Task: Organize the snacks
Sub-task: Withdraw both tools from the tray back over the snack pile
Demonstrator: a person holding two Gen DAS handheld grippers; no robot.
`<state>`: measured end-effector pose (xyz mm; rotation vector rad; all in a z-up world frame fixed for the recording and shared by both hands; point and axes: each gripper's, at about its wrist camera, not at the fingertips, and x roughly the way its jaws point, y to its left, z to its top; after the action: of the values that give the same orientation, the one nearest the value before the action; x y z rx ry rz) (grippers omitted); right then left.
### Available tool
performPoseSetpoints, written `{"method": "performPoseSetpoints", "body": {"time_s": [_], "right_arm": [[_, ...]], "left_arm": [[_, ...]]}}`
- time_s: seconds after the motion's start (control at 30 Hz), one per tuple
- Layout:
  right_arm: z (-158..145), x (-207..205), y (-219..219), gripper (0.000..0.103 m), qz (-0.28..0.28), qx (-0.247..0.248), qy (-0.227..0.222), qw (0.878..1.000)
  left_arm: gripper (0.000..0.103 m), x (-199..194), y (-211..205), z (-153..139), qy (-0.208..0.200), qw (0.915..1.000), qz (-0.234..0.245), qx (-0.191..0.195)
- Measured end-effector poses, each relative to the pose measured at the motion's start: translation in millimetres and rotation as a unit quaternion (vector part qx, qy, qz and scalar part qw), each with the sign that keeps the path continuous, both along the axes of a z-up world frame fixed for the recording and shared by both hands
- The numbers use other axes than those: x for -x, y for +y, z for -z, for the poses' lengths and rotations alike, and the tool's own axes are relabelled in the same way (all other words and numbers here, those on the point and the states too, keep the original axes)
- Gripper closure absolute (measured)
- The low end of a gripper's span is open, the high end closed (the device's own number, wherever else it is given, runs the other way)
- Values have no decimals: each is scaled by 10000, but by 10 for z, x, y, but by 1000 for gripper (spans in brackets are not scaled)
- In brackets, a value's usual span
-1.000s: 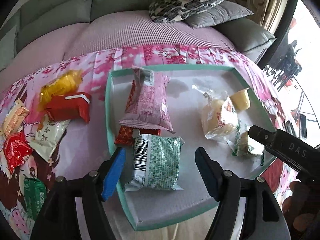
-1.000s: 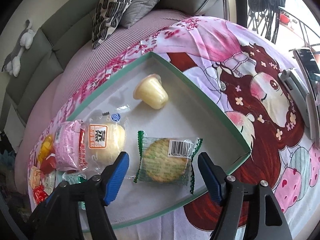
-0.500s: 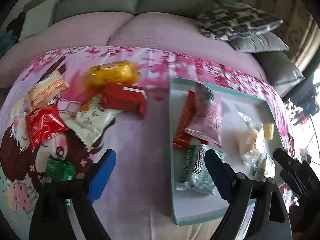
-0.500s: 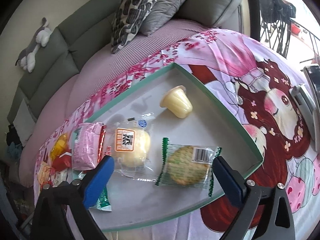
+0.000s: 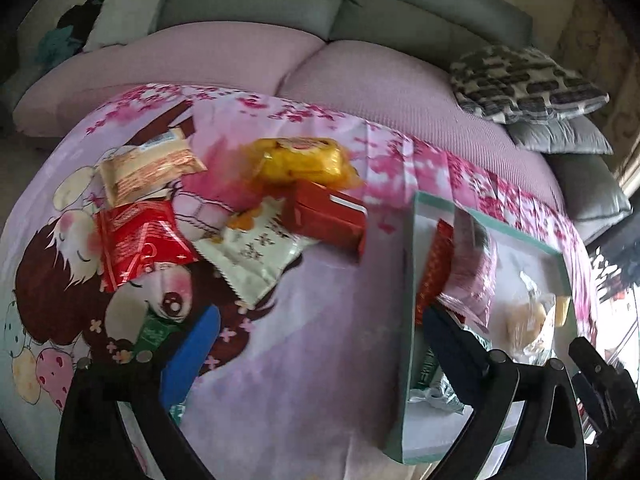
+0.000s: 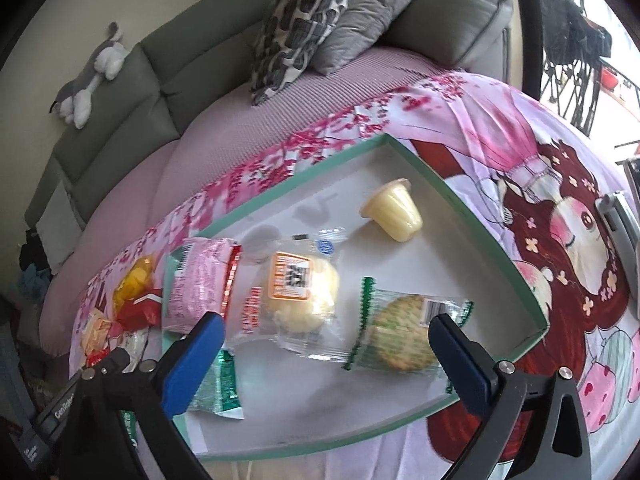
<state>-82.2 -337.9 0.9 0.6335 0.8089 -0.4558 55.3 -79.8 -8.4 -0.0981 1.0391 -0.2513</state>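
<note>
My left gripper (image 5: 316, 344) had just been opening and hung empty over the cloth (image 5: 320, 380), aimed at the loose pile: yellow pack (image 5: 304, 160), red box (image 5: 328, 216), white packet (image 5: 256, 256), red packet (image 5: 136, 244). I judged the white packet nearest, though the red box overlapped it. My right gripper (image 6: 324, 356) stood released over the tray (image 6: 480, 232), nothing pinched, the bun (image 6: 300, 296) and biscuit (image 6: 404, 336) lying between its fingers. The pudding cup (image 6: 394, 210) lay on its side, apart.

A home living room: green sofa (image 6: 120, 92), throw pillows (image 6: 304, 20), plush toy (image 6: 90, 76).
</note>
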Motion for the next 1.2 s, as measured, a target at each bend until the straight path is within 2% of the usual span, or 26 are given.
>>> {"method": "performPoseSetpoints", "body": {"time_s": [0.33, 0.43, 0.53, 0.8, 1.03, 1.2], "right_arm": [[-191, -156, 376, 0, -544, 201, -428, 9974], [-237, -224, 549, 0, -773, 359, -417, 9955], [-237, -295, 709, 0, -1031, 381, -394, 9932], [-177, -459, 1133, 0, -1680, 460, -228, 9845], [-103, -556, 1409, 0, -1985, 381, -168, 9792], [-5, -632, 1583, 0, -2172, 174, -72, 9760]], "left_arm": [[2, -149, 667, -92, 100, 9963, -852, 87], [2, -179, 924, -136, 30, 9928, -1200, 27], [2, -181, 1100, -185, -135, 9886, -1485, -196], [2, -255, 1332, -153, -133, 9868, -1448, -719], [2, -263, 1404, -89, 40, 9892, -1328, -621], [2, -281, 1454, -30, 152, 9884, -1272, -819]]}}
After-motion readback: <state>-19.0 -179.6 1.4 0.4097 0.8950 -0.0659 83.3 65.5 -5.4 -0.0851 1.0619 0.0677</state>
